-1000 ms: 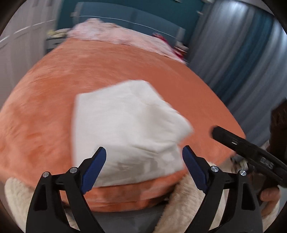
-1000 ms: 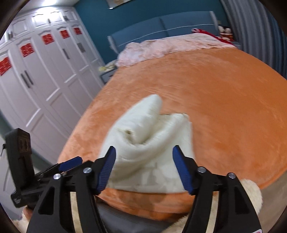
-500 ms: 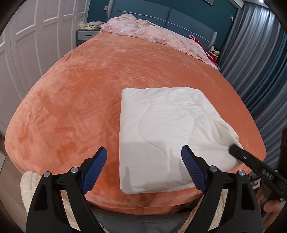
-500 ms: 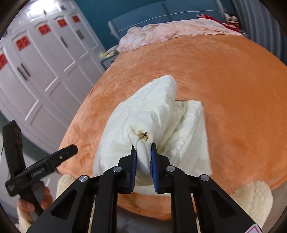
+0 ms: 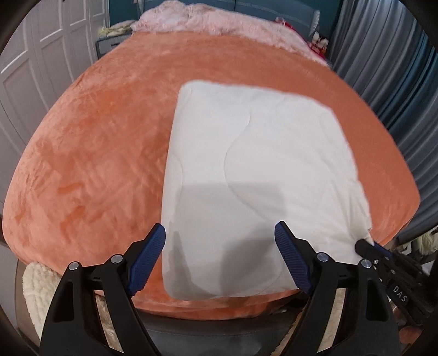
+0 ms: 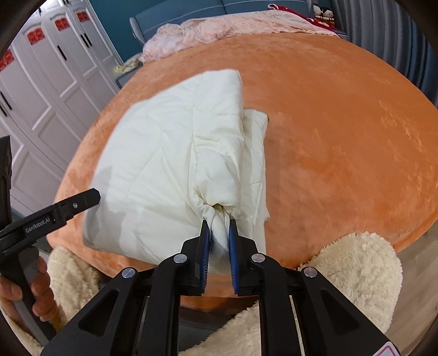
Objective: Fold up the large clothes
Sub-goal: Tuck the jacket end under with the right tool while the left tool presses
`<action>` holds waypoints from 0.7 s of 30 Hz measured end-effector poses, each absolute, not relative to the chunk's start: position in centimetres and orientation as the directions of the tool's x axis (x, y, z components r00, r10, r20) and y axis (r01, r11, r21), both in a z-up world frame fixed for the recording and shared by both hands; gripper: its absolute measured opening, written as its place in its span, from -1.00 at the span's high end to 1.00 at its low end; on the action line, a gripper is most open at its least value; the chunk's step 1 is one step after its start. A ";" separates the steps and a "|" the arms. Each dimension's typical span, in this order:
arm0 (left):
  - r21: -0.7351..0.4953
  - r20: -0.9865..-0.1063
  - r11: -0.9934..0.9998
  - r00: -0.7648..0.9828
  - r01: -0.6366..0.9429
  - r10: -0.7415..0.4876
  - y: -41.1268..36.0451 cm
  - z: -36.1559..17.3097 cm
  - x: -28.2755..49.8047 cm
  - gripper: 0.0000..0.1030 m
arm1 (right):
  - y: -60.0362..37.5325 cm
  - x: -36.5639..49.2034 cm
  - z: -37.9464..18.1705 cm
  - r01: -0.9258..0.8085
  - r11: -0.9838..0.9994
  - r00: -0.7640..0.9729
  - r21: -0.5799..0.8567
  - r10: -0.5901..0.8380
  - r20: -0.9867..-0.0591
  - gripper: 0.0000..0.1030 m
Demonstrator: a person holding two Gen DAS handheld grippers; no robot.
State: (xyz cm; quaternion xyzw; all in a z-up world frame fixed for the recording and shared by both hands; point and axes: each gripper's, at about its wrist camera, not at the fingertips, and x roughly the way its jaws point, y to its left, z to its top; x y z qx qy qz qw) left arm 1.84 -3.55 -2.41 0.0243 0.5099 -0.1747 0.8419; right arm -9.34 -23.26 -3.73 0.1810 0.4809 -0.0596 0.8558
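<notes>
A white quilted garment (image 5: pixel 260 164), folded to a rectangle, lies on the orange plush bed cover (image 5: pixel 95 164). My left gripper (image 5: pixel 219 227) hovers over its near left part. Its jaws are wide and closing, with the cloth below and between them but untouched by the pads. My right gripper (image 6: pixel 219 223) is shut on the garment's near right corner, and the cloth (image 6: pixel 164 164) bunches up from the pinch. That same pinch shows at the right edge of the left wrist view (image 5: pixel 366 246). One of the left gripper's fingers (image 6: pixel 82 201) pokes in beside the garment's left edge.
A pink blanket (image 5: pixel 219 19) lies at the blue headboard. White wardrobe doors (image 6: pixel 41 82) stand left of the bed and grey curtains (image 5: pixel 397 68) hang on the right. Cream fleece (image 6: pixel 356 268) lies below the bed's near edge. A hand (image 6: pixel 35 295) holds the left gripper's handle.
My right gripper went from open to shut on the garment's corner. Both grippers have sunk toward the bed, and the garment, lifted and blurred before, now lies flat.
</notes>
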 end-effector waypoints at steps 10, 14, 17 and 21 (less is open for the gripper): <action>-0.090 -0.899 0.947 0.384 0.310 -0.211 -4.2 -5.4 2.0 -0.59 | -22.8 -8.0 -7.3 0.299 0.926 0.446 0.232 0.079 -0.891 0.78; -0.070 -0.902 0.948 0.385 0.311 -0.193 -4.6 -5.9 1.9 -0.64 | -22.7 -7.7 -8.2 0.300 0.926 0.426 0.230 0.085 -0.901 0.78; -0.060 -0.904 0.949 0.385 0.309 -0.183 -4.7 -6.2 2.0 -0.68 | -22.7 -7.5 -8.7 0.301 0.925 0.416 0.231 0.091 -0.905 0.78; -0.057 -0.907 0.951 0.383 0.303 -0.176 -4.7 -6.7 2.2 -0.74 | -22.5 -7.3 -9.2 0.301 0.926 0.408 0.228 0.091 -0.908 0.78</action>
